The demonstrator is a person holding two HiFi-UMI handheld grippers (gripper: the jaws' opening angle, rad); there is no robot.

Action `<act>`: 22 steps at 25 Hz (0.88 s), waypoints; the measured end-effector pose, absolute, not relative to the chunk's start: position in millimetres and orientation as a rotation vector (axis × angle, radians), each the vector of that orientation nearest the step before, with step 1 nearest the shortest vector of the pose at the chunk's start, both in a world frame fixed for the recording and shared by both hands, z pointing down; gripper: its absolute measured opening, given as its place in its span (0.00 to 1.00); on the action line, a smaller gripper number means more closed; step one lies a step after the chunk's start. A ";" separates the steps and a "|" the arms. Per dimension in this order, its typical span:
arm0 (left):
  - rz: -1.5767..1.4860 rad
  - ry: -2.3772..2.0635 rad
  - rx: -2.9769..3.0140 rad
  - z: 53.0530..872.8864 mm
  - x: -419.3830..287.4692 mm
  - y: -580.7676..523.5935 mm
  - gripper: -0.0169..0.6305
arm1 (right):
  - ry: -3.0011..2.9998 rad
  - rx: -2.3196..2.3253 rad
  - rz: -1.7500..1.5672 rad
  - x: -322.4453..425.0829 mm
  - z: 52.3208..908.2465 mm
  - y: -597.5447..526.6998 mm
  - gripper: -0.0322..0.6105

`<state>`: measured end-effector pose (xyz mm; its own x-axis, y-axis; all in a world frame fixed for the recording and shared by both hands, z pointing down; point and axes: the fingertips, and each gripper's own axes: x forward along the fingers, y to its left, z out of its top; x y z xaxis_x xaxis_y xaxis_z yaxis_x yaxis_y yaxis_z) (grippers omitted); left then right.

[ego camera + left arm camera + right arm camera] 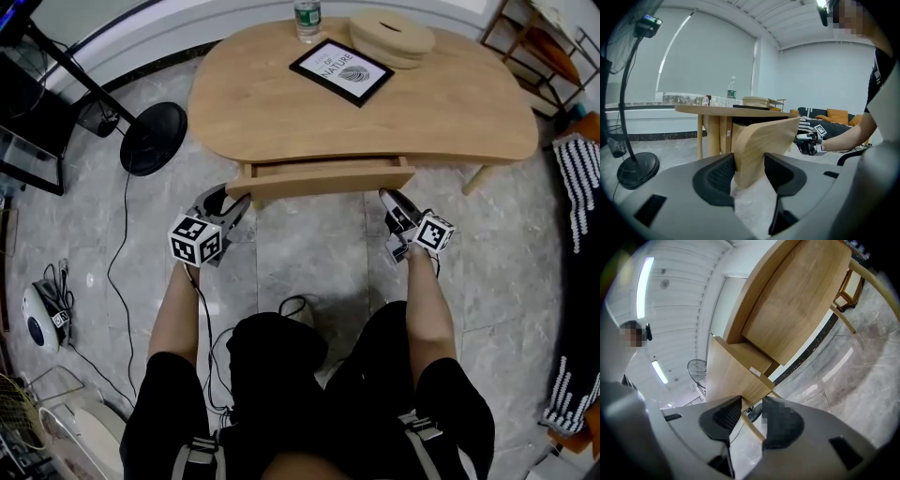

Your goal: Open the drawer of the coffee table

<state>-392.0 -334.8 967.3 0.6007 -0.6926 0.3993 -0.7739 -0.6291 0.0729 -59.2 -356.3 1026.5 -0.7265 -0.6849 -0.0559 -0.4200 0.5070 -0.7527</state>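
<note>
A bottle [307, 19], frame [341, 71] and round box [392, 37] sit on the coffee table [441, 112], drawer [323, 178] jutting beneath.

Pale-wood drawer [323, 178] — grey-veined floor [309, 253] — black fan base [153, 139]

The left gripper [236, 201] and right gripper [388, 199] have grey moulded housings and black ribbed pads [718, 174]. Each carries a white cube [195, 240] printed with black square markers. A black cable [202, 323] trails from the left unit. Clothing: black top [272, 366], black shorts [169, 398], grey harness straps [192, 457].
</note>
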 end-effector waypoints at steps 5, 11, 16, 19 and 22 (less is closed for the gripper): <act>0.504 -1.217 2.581 968.8 -391.6 -308.8 0.36 | 2.402 -0.906 -1.080 -58.9 1025.7 -329.8 0.28; 0.479 -1.244 2.562 967.2 -391.9 -290.6 0.36 | 2.397 -0.917 -1.101 -58.1 1027.5 -309.5 0.28; 0.469 -1.272 2.547 964.9 -398.7 -280.1 0.35 | 2.407 -0.912 -1.122 -62.9 1027.7 -293.5 0.27; 0.475 -1.292 2.539 965.2 -397.4 -279.3 0.35 | 2.408 -0.940 -1.131 -60.3 1030.1 -293.5 0.28; 0.451 -1.310 2.522 964.0 -399.5 -277.4 0.35 | 2.397 -0.961 -1.136 -59.2 1029.0 -291.9 0.28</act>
<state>-399.5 -277.4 964.0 0.5443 -0.7432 0.3891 -0.8251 -0.5579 0.0887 -59.2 -291.9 1029.0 -0.7229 -0.6909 -0.0001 -0.4376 0.4580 -0.7738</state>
